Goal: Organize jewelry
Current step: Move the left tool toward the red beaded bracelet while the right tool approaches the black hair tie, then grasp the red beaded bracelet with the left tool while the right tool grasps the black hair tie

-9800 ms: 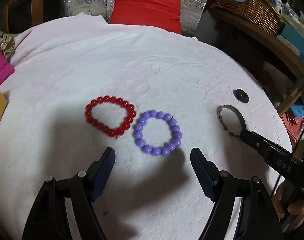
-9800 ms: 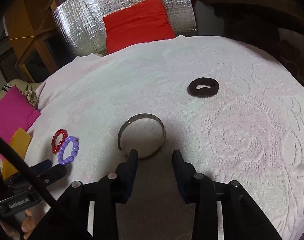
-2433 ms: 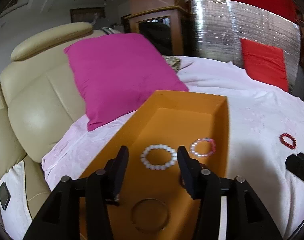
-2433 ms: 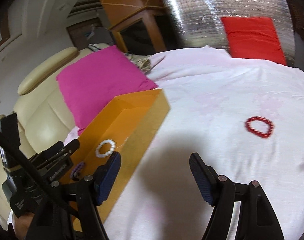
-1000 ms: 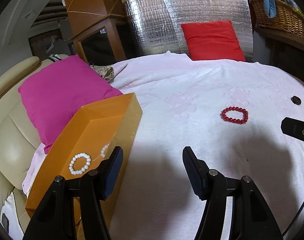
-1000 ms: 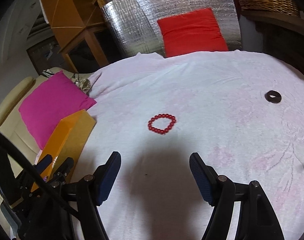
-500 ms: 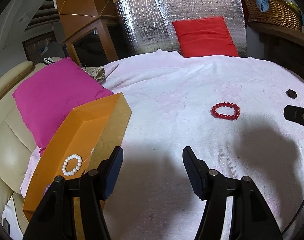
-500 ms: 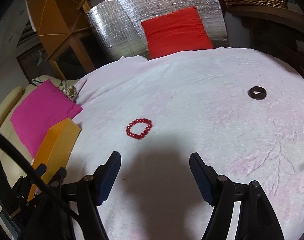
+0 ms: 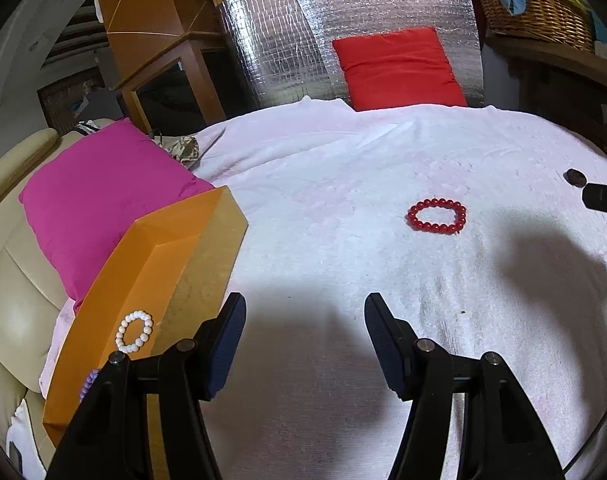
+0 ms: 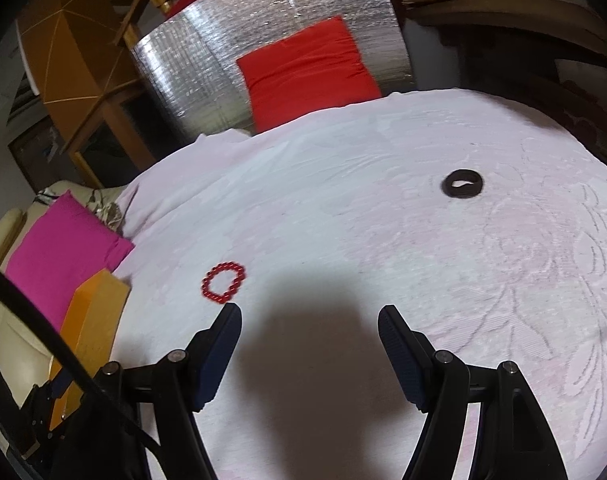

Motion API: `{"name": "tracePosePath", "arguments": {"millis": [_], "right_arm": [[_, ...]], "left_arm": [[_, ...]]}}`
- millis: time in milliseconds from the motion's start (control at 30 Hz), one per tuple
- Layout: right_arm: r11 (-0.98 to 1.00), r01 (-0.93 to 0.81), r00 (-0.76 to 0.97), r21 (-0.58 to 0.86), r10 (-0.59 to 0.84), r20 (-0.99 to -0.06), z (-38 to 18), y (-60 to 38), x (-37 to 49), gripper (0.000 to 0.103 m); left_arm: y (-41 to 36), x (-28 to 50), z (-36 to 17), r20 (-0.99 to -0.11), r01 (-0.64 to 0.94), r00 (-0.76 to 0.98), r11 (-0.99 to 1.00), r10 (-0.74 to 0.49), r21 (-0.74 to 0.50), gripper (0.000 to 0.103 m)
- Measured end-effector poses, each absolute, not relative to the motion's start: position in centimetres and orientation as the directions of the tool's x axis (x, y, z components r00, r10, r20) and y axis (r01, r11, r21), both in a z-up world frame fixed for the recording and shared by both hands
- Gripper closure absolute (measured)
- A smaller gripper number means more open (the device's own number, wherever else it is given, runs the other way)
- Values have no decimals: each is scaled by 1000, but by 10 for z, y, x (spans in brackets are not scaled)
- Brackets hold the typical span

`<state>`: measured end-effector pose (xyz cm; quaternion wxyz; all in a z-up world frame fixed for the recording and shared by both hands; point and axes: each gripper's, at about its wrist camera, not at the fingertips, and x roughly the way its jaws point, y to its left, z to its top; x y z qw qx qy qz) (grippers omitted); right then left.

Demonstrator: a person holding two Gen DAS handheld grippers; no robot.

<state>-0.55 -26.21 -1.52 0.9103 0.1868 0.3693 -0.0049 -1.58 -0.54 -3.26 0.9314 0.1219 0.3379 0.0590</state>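
White textured bedspread (image 9: 343,184) fills the left wrist view, backed by a silver foil panel (image 9: 287,48) and a red cushion (image 9: 395,68). The left gripper (image 9: 305,320) hangs over bare cloth, jaws parted and holding nothing. A red bead bracelet (image 9: 437,216), a ring of glossy round beads lying flat, sits ahead and to the right of these jaws, well apart. An orange box (image 9: 163,248) stands to the left against a magenta cushion (image 9: 99,196); a white bead bracelet (image 9: 134,331) lies inside it, with purple beads (image 9: 88,384) just showing at its near end.

Embossed floral cloth spreads across the right wrist view, where the right gripper (image 10: 309,316) is likewise spread wide and empty. The red bead bracelet (image 10: 223,282) lies just beyond its left fingertip, off to the left of centre. A dark fabric ring (image 10: 462,184), soft and matte, rests farther ahead and right. The right hand looks nearer to the red beads.
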Motion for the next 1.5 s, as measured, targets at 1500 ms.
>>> {"name": "tracePosePath", "arguments": {"millis": [1500], "right_arm": [[841, 510, 620, 183, -212, -756, -66, -429, 119, 68]], "left_arm": [[-48, 121, -70, -757, 184, 631, 981, -171, -69, 40]]}}
